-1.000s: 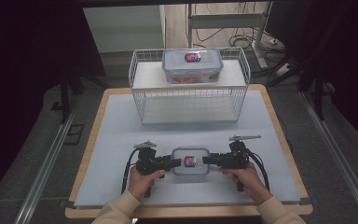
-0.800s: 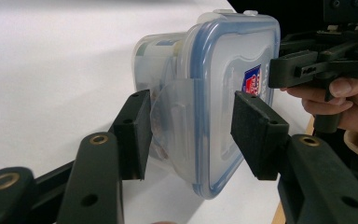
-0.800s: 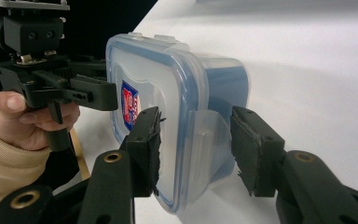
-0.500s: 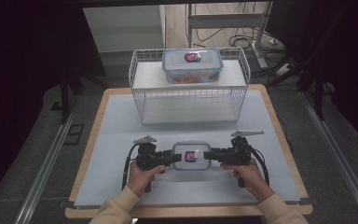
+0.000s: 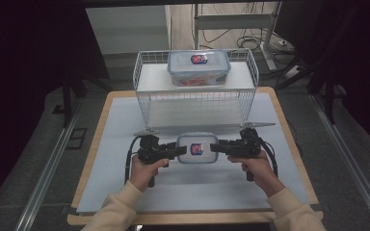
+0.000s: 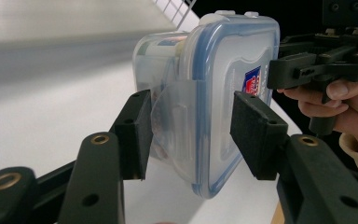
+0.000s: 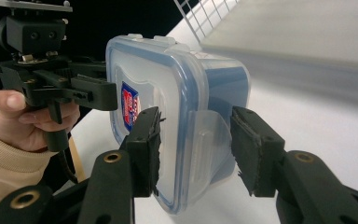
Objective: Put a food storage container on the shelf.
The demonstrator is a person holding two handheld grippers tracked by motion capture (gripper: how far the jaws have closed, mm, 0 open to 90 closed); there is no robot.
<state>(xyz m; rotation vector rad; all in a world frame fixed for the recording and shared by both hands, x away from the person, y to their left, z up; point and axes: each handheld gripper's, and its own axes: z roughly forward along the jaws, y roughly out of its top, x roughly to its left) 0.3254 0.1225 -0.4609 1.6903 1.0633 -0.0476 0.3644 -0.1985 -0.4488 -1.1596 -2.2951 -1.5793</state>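
The left gripper [image 5: 182, 150] and the right gripper [image 5: 214, 147] each clamp one short end of a lidded plastic box [image 5: 197, 147], the left at its nine o'clock side, the right at three o'clock. The box hangs above the table [image 5: 106, 159]. At twelve o'clock, a wire basket [image 5: 147, 103] carries a second box [image 5: 198, 67].

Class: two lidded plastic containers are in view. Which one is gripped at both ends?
The near container, clamped between left gripper and right gripper; the other container sits on the wire rack.
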